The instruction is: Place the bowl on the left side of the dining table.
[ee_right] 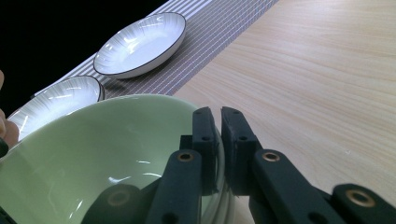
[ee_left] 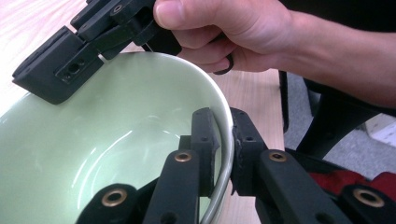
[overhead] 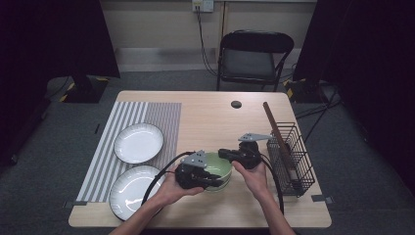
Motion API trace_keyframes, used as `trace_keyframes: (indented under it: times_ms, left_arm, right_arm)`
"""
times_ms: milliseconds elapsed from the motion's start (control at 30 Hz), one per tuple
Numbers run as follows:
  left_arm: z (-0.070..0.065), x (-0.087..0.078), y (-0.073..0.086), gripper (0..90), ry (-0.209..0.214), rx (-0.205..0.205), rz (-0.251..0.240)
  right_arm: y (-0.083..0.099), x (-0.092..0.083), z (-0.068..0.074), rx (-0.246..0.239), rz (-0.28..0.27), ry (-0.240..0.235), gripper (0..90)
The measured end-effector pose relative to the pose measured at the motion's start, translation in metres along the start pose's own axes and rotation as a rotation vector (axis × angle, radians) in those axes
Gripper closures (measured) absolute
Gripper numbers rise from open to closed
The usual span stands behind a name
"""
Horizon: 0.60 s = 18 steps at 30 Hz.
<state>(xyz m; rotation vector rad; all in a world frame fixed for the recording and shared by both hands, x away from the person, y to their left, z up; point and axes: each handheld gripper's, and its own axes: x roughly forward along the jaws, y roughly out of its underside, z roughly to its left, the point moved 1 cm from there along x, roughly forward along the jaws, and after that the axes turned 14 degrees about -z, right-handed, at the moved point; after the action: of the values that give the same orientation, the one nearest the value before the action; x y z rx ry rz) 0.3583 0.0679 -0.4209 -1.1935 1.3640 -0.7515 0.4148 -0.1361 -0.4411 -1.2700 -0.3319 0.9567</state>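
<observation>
Green glazed bowl (overhead: 215, 169), our landmark, sits on the wooden table (overhead: 210, 117) between the striped placemat (overhead: 147, 127) and the wire rack (overhead: 293, 156). We hold it at two points: our left gripper (ee_left: 225, 140) has its jaws clamped across the near rim, one jaw inside the wall and one outside; our right gripper (ee_right: 217, 140) pinches the rim on the opposite side in the same way. Two white plates (ee_right: 140, 44) lie on the placemat, to the left of the bowl, one nearer the far edge and one nearer us. A brown stick (overhead: 276, 134) leans in the rack, to the right of the bowl. We judge the step in hand to be a two-handed lift of the bowl. To do it well, we keep both grips firm on the slick glaze, raise both hands together so the rim stays level, and steer clear of the rack and the nearer plate.
</observation>
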Motion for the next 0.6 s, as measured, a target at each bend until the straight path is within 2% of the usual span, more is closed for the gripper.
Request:
trace_keyframes:
  times_ms: [67, 167, 500, 600]
  left_arm:
    - [-0.0012, 0.0009, -0.0019, 82.9, -0.015, -0.001, 0.003]
    - [-0.0009, 0.0006, -0.0028, 83.0, -0.012, -0.006, 0.006]
    - [0.0025, -0.0012, -0.0043, 83.2, 0.008, -0.025, 0.001]
    - [0.0041, -0.0015, -0.0057, 83.2, 0.017, -0.045, -0.002]
  right_arm:
    - [-0.0002, 0.001, 0.0002, -0.005, 0.013, 0.005, 83.2]
    - [0.0037, 0.0044, 0.0019, -0.017, 0.037, 0.012, 80.9]
    - [-0.0003, -0.0019, 0.0016, -0.031, 0.018, 0.017, 80.9]
    - [0.0, -0.0017, 0.0022, -0.029, 0.023, 0.016, 82.6]
